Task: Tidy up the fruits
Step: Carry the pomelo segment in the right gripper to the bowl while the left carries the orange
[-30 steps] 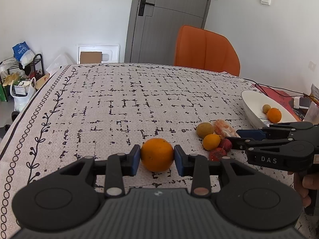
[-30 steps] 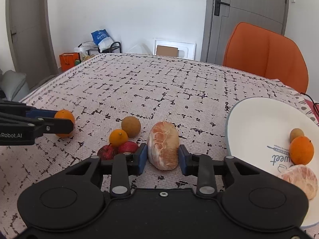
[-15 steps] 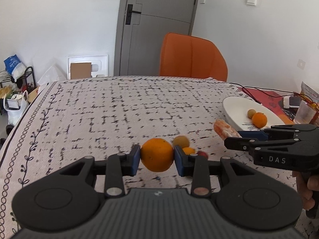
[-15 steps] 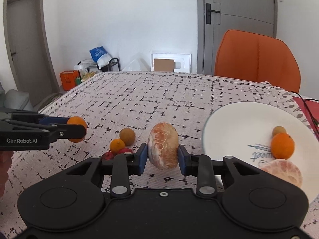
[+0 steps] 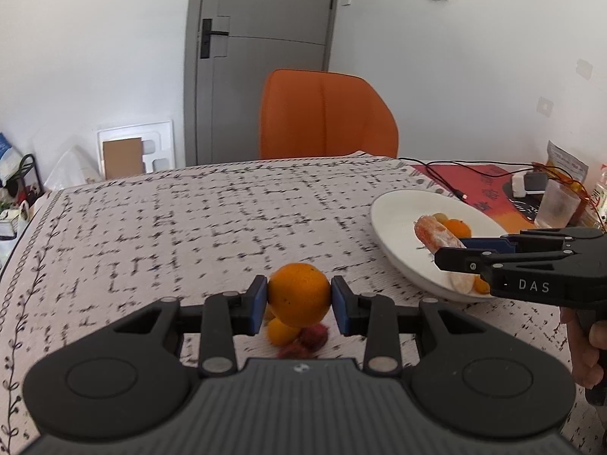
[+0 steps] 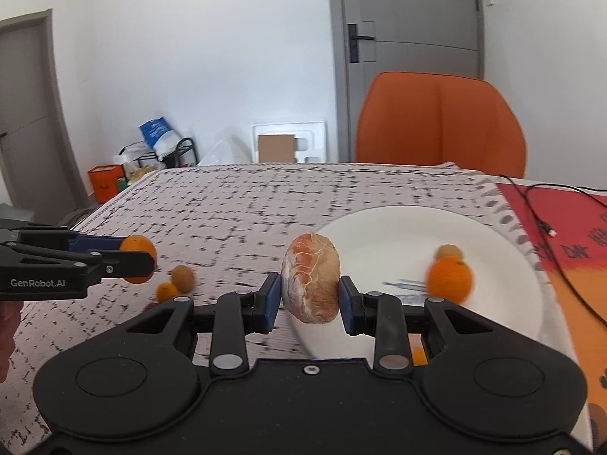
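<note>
My left gripper is shut on an orange and holds it in the air above a small pile of fruit on the table. My right gripper is shut on a peeled grapefruit piece and holds it over the near left rim of the white plate. The plate holds an orange and a small brown fruit. The right gripper also shows in the left wrist view, and the left gripper in the right wrist view.
A small orange and a brown fruit lie on the patterned tablecloth. An orange chair stands behind the table. A red mat, a cable and a plastic cup are right of the plate.
Both grippers have lifted their fruit off the table and moved right. The grapefruit piece is now over the plate's rim, and the orange is above the fruit pile.
</note>
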The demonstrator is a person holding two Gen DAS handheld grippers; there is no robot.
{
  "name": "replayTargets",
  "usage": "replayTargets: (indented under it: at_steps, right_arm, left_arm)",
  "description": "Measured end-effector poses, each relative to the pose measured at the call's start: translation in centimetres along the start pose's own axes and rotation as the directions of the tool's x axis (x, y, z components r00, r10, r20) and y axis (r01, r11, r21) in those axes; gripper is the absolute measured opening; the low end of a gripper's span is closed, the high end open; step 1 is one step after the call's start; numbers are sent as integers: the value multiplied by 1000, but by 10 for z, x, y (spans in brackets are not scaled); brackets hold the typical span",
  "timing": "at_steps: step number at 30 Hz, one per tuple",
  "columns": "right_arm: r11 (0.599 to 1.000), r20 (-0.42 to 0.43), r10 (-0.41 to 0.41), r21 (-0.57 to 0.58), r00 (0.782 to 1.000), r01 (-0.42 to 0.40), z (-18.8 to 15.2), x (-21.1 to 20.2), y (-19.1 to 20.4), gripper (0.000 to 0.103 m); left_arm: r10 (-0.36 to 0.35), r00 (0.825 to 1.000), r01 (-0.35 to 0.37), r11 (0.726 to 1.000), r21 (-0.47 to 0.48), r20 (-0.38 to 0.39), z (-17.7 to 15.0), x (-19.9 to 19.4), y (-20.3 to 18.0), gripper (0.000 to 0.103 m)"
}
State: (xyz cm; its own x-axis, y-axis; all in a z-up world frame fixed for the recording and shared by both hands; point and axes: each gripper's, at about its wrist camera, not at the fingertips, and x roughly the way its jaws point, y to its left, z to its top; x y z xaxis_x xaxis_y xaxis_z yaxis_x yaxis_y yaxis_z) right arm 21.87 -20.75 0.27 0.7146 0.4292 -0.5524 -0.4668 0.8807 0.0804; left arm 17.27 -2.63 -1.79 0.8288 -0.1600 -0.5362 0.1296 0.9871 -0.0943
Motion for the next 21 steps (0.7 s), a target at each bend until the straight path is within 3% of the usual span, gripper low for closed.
replayTargets:
  at_steps: [21]
  right_arm:
    - [987, 16, -129, 102, 991, 127, -16, -19, -76, 31]
  left_arm:
    - [-79, 996, 82, 990, 113, -29, 22, 41, -64, 35]
